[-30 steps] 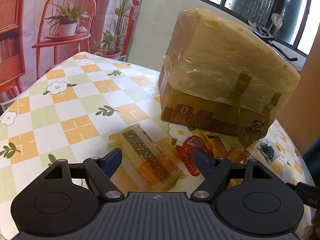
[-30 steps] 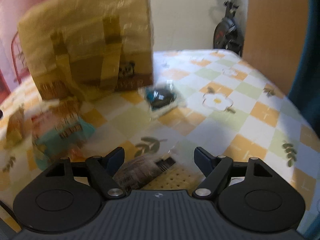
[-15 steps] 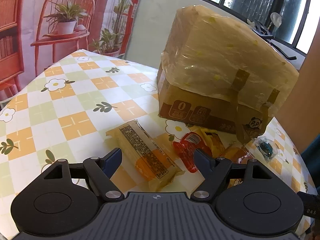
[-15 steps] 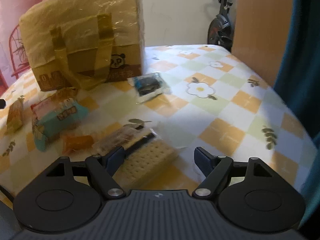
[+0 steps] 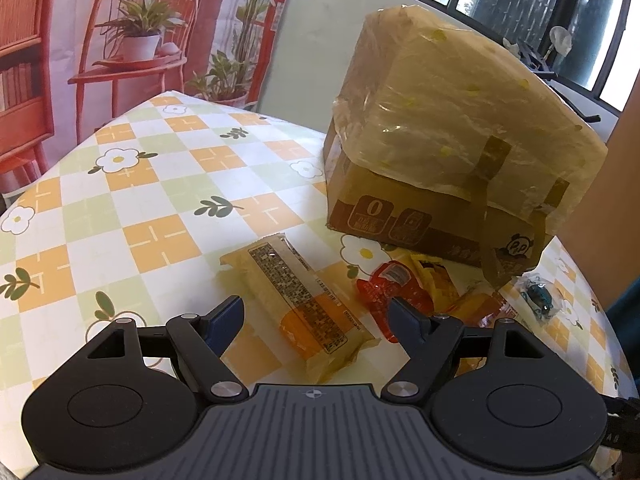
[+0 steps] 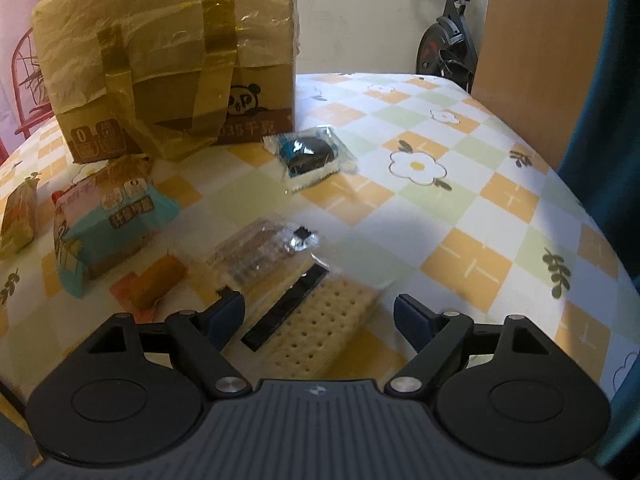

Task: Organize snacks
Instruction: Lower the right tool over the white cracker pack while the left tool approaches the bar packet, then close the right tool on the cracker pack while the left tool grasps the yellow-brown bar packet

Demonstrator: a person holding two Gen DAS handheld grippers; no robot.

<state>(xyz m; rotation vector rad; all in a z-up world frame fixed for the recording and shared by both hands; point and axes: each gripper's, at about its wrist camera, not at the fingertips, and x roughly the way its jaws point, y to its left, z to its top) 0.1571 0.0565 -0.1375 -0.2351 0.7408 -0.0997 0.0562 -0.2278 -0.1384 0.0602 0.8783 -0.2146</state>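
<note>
Both grippers hover over the checked tablecloth (image 5: 168, 184) and neither is gripping anything. The landmark here is the cardboard box (image 5: 452, 152) lined with a yellowish plastic bag, standing near the far side of the table.

Left gripper (image 5: 316, 316): jaws spread wide, nothing between the pads. Just in front of the box and below it in this view lies a long yellow snack bar (image 5: 296, 300), label up, directly under the gap of the jaws but not touched. Beside it, closer to the box's front corner, a red packet (image 5: 388, 284) and a yellow packet (image 5: 436, 276) overlap.

Right gripper (image 6: 318, 314): also released, fingers apart over a clear-wrapped cracker pack (image 6: 320, 332). A second clear wrapper (image 6: 260, 252) lies just beyond it, towards the box. Near the box's right corner sits a dark cookie in a blue-and-white wrapper (image 6: 310, 156). Left of the cracker, in front of the box, a teal pouch (image 6: 108, 224) and a small orange piece (image 6: 156, 284) lie on the cloth. All snacks lie outside the box.
</note>
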